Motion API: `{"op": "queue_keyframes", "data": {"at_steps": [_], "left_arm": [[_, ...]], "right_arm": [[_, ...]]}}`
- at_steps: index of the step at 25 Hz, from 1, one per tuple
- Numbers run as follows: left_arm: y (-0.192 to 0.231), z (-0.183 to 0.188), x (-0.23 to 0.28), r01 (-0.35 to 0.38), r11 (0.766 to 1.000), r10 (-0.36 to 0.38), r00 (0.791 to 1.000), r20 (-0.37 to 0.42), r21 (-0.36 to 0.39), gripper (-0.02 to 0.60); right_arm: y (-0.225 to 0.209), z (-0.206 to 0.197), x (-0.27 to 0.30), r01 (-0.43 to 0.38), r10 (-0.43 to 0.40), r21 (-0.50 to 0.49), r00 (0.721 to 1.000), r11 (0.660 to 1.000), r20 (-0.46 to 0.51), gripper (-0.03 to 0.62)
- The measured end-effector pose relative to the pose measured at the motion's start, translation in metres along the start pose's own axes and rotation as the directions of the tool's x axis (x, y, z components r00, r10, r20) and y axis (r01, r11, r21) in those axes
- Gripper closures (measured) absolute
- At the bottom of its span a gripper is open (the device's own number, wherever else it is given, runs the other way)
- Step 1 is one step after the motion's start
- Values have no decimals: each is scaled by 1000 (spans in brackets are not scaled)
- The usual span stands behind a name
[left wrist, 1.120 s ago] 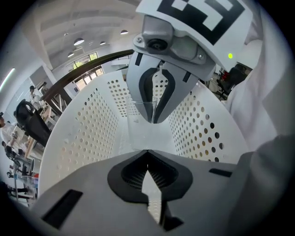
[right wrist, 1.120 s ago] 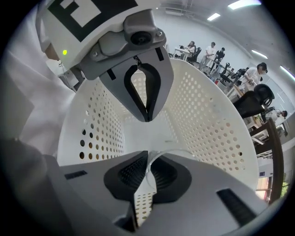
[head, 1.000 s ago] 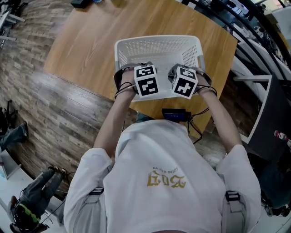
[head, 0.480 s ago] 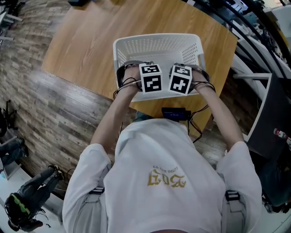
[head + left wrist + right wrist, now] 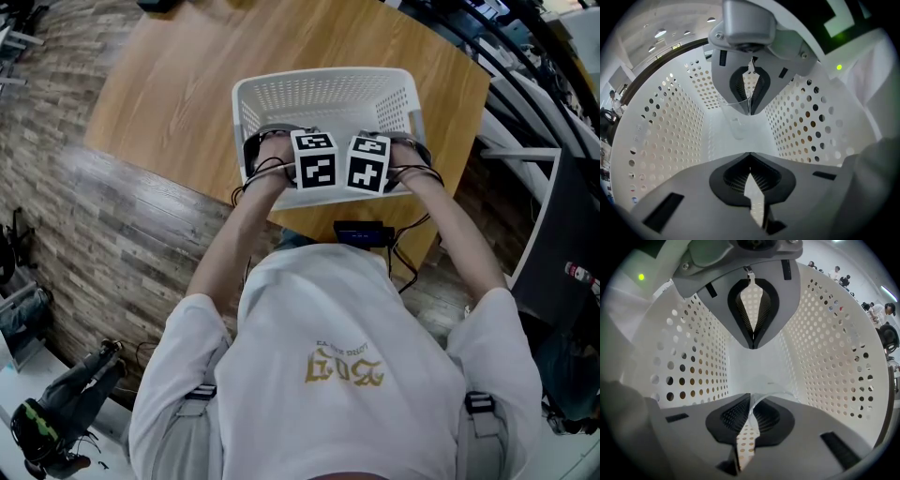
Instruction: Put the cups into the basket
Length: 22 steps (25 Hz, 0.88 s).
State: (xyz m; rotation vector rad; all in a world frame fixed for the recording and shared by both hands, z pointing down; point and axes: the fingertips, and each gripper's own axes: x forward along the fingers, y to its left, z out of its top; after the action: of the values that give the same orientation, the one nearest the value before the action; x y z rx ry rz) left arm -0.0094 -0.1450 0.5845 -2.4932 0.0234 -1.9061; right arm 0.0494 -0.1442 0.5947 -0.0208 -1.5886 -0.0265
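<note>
Both grippers hang inside the white perforated basket, near its front wall, pointing steeply down. In the head view their marker cubes sit side by side, the left gripper almost touching the right gripper. In the left gripper view the left gripper is shut on the thin wall of a clear plastic cup, which hangs above the basket floor. In the right gripper view the right gripper pinches the curved rim of a second clear cup. Basket walls surround both.
The basket stands on a wooden table, close to its near edge. A black device with cables lies on the table between basket and person. Black framework stands to the right. People stand beyond the basket rim in the right gripper view.
Both grippers have sunk lower into the basket, and their marker cubes have drawn closer together. Each keeps its hold.
</note>
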Motion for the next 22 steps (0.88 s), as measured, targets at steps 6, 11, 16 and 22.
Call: {"op": "queue_keyframes", "data": {"at_steps": [6, 11, 16, 22], "left_arm": [[-2, 2, 4, 16, 1000, -16, 1000, 2, 12, 575], [-3, 0, 7, 26, 999, -25, 1000, -8, 22, 575], [-5, 1, 10, 43, 999, -43, 999, -14, 31, 575], [-5, -2, 15, 46, 998, -44, 999, -28, 45, 575]], "right_arm": [[3, -7, 7, -16, 15, -28, 999, 999, -46, 569], [1, -8, 9, -18, 13, -51, 996, 999, -83, 569], [-2, -10, 8, -21, 15, -57, 995, 998, -95, 569], [1, -12, 7, -49, 43, -41, 992, 998, -120, 569]]}}
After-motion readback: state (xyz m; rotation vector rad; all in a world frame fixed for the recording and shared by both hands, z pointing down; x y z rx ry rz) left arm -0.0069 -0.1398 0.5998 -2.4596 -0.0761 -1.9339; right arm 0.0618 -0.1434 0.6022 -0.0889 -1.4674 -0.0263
